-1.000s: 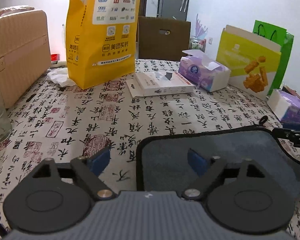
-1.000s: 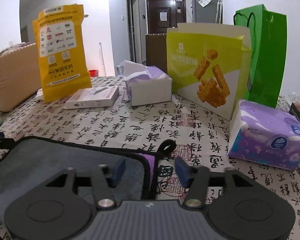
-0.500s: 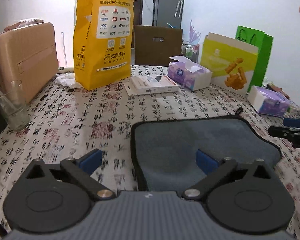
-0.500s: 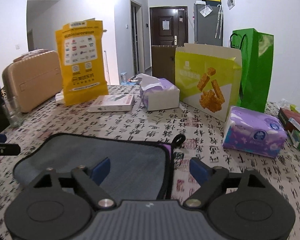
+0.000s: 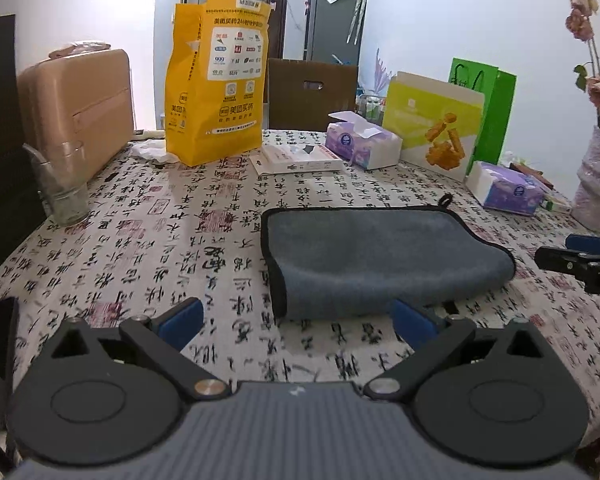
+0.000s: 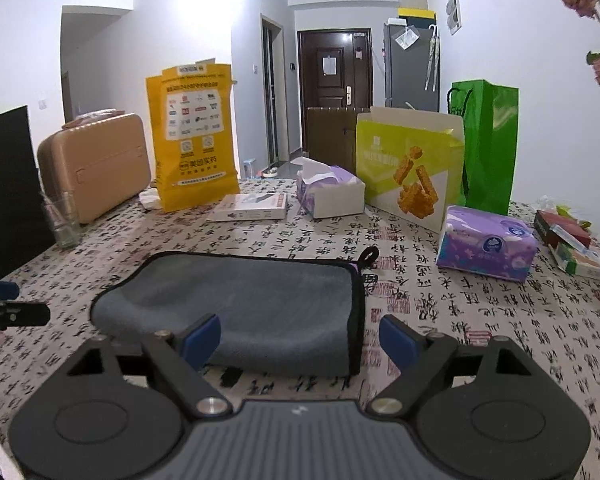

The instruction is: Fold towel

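The left gripper has its jaws spread wide, holding nothing; its blue pads sit above the tablecloth just short of the towel's near edge. The right gripper is likewise wide apart and holds nothing; its left pad overlaps the near edge of the towel in the picture, though whether it touches the cloth is hard to tell from this angle.

The grey towel lies folded on the table between the two grippers, a rounded fold along the near side, black-trimmed edges stacked at the far side, and a small hanging loop at its far right corner.

The table wears a white cloth printed with black calligraphy and red seals. Further back stand a glass, a tan suitcase, a yellow paper bag, a flat white box, an open tissue box, a yellow-green snack bag, a green gift bag and a purple tissue pack. Behind are white walls, a dark door and a grey fridge.
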Demonstrator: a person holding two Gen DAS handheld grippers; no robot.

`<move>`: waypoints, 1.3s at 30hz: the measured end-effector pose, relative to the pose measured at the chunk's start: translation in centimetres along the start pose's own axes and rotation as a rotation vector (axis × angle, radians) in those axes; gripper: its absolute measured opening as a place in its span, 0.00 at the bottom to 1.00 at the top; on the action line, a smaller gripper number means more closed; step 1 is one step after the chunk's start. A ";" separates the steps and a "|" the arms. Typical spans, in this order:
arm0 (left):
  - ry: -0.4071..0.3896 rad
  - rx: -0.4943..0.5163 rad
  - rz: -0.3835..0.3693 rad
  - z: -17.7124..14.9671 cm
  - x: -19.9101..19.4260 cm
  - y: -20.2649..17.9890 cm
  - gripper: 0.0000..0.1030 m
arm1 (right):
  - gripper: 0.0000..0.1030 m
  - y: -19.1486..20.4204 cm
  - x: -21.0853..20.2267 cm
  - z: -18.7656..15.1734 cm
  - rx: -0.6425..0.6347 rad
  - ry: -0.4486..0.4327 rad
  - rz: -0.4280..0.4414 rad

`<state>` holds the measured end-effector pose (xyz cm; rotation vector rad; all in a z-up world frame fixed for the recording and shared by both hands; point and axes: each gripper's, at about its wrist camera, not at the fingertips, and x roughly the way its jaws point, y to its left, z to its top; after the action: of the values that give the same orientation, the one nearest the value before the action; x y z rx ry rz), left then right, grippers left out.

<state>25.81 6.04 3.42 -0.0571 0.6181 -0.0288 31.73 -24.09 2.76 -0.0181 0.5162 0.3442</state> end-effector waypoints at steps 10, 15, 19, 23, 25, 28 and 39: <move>-0.042 0.008 -0.012 -3.0 -4.8 -0.8 1.00 | 0.84 3.0 -5.2 -2.8 -0.019 -0.034 0.019; -0.063 0.012 -0.012 -4.5 -6.8 -1.2 1.00 | 0.85 4.3 -7.9 -4.0 -0.019 -0.049 0.025; -0.066 0.015 -0.021 -5.8 -8.1 -1.5 1.00 | 0.85 5.1 -9.8 -5.0 -0.015 -0.064 0.028; -0.089 0.022 -0.016 -6.9 -9.5 -1.7 1.00 | 0.85 5.8 -11.3 -6.0 -0.015 -0.076 0.030; -0.100 0.029 -0.007 -7.5 -10.2 -1.9 1.00 | 0.85 6.1 -11.9 -6.5 -0.014 -0.080 0.029; -0.110 0.039 -0.011 -8.5 -11.2 -2.2 1.00 | 0.85 6.7 -12.8 -7.2 -0.016 -0.089 0.024; -0.171 0.057 0.000 -12.4 -15.2 -3.4 1.00 | 0.88 8.7 -16.3 -10.5 -0.001 -0.113 0.029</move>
<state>6.15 2.79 2.32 -0.0038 0.4460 -0.0411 10.58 -22.13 2.17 0.0077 0.4048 0.3718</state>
